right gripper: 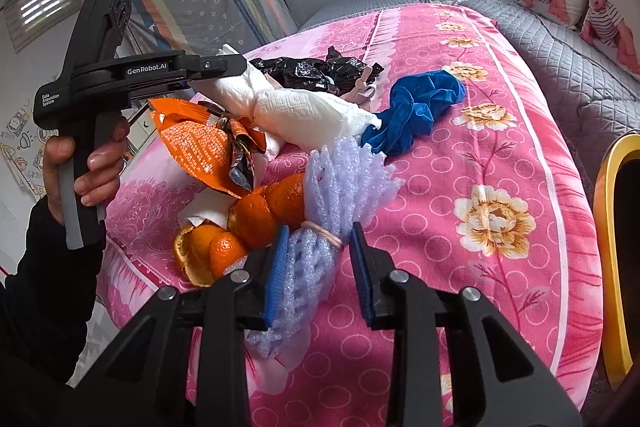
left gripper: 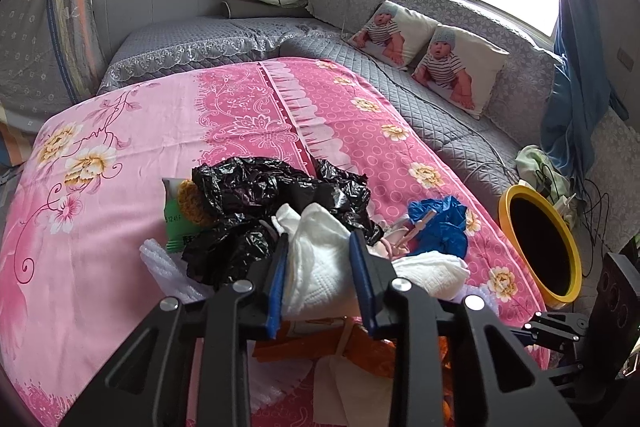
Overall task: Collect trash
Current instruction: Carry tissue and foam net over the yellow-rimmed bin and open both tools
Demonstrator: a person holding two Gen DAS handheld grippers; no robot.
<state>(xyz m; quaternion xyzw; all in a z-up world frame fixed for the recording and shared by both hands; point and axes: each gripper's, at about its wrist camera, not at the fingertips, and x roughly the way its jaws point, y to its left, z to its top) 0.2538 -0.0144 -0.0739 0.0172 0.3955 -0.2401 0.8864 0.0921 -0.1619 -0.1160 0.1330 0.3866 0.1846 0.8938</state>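
The yellow bin (right gripper: 608, 267) is cut off by the right edge of the right wrist view, showing only part of its rim. In the left wrist view, the green snack packet (left gripper: 175, 215) is partly buried under the black plastic bag (left gripper: 276, 195), and its print is too small to read. The orange wrapper (left gripper: 320, 345) is mostly hidden behind the left gripper (left gripper: 320, 263), whose fingers also cover the sides of the white paper towel (left gripper: 320, 267). The right gripper (left gripper: 600, 323) is cut by that view's right edge.

Both wrist views look closely across the pink bedspread (left gripper: 120, 227), sharing its trash pile (right gripper: 312, 115).
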